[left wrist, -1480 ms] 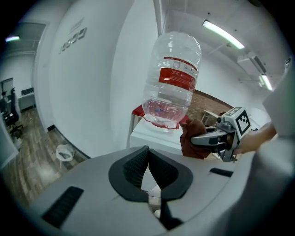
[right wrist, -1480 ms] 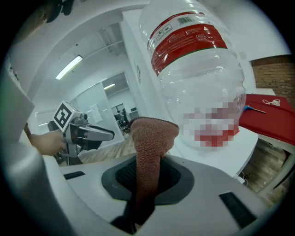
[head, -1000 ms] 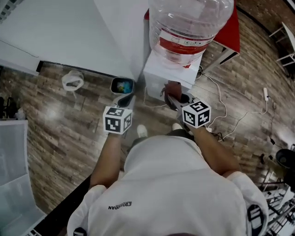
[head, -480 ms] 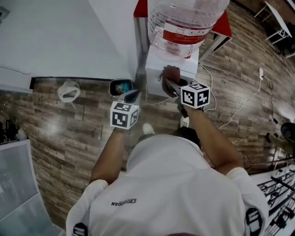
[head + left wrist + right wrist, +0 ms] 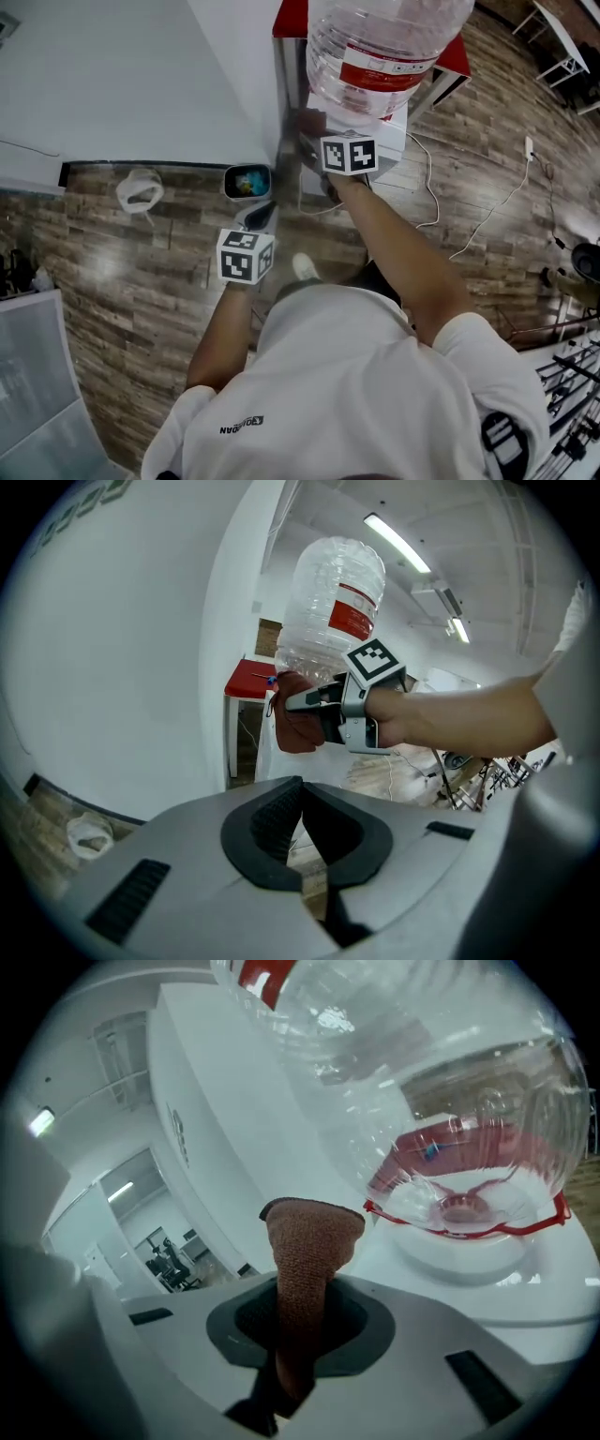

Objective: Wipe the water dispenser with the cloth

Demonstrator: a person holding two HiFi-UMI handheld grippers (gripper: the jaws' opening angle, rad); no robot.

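Up beside the bottle [image 5: 441,1082], clamping the rust-brown cloth [image 5: 309,1241] tight in the right gripper [image 5: 298,1321] to reach the water dispenser [image 5: 525,1288] top, with the left gripper [image 5: 302,817] parked low, 2 jaws together on nothing, clear of the work.

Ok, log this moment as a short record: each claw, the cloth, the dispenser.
right claw: shut on the cloth, up at the dispenser's top
left claw: shut, nothing in it, held low and apart from the dispenser
cloth: reddish-brown, sticking up out of the right claw
water dispenser: white, with a clear bottle seated on top
contact: cannot tell whether the cloth touches the dispenser
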